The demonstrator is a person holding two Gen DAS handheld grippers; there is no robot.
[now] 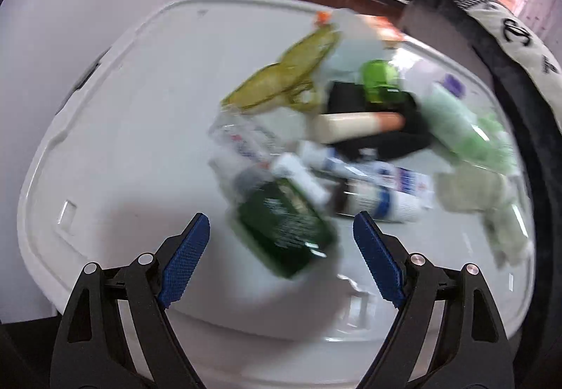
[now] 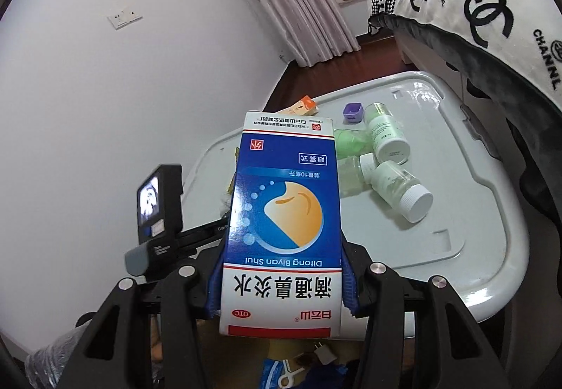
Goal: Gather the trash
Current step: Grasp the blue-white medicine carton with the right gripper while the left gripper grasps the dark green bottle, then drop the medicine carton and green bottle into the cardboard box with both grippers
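In the blurred left wrist view, my left gripper (image 1: 281, 218) stands open above a white plastic lid (image 1: 140, 108). A dark green bottle (image 1: 284, 234) lies between and beyond its blue fingers, with neither pad touching it. Further back is a pile of trash: a yellow-green wrapper (image 1: 281, 79), a white bottle with a blue label (image 1: 379, 202) and a cream tube (image 1: 354, 127). My right gripper (image 2: 282, 269) is shut on a blue and white medicine box (image 2: 284, 213), held upright above the near edge of the lid (image 2: 456, 206).
Two pale green bottles with white caps (image 2: 404, 188) and a purple cap (image 2: 352, 112) lie on the lid. A black and white cushion (image 2: 491, 20) overhangs its right side. A white wall is on the left. The left gripper's camera body (image 2: 159, 199) shows beside the box.
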